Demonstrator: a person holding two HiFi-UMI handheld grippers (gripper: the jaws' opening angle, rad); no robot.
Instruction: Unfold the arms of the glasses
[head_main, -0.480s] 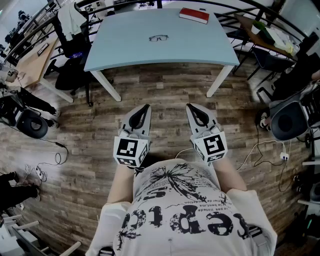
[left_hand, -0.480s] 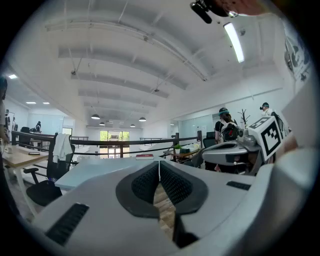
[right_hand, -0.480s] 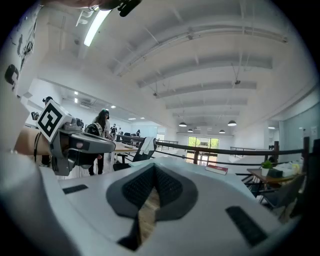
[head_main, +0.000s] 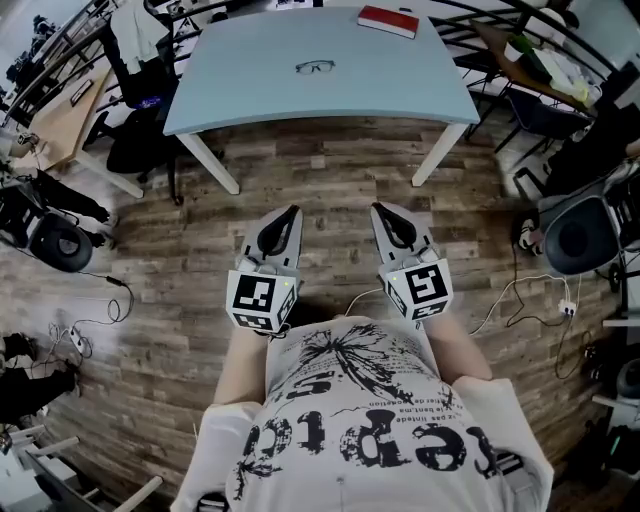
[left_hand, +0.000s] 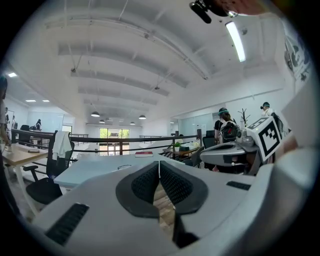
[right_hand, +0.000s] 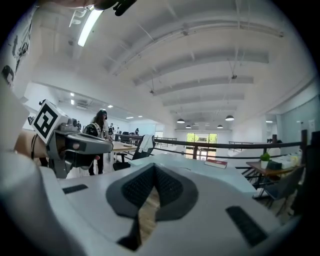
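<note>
A pair of dark-framed glasses (head_main: 315, 67) lies near the middle of the light blue table (head_main: 250, 95), far ahead of both grippers. My left gripper (head_main: 292, 211) and right gripper (head_main: 378, 208) hang side by side over the wooden floor, well short of the table. Both are shut with nothing between their jaws. In the left gripper view the jaw tips (left_hand: 159, 164) meet, and the glasses (left_hand: 124, 166) show as a small shape on the tabletop. In the right gripper view the tips (right_hand: 154, 167) also meet, and the table (right_hand: 220, 175) stretches ahead.
A red book (head_main: 388, 21) lies at the table's far right corner. Office chairs (head_main: 140, 150) stand left of the table, another desk (head_main: 540, 70) and chair to the right. Cables (head_main: 520, 300) trail on the floor. A person (right_hand: 97, 142) stands in the distance.
The table and glasses have slid slightly up and left in the head view; both grippers keep their places and stay shut.
</note>
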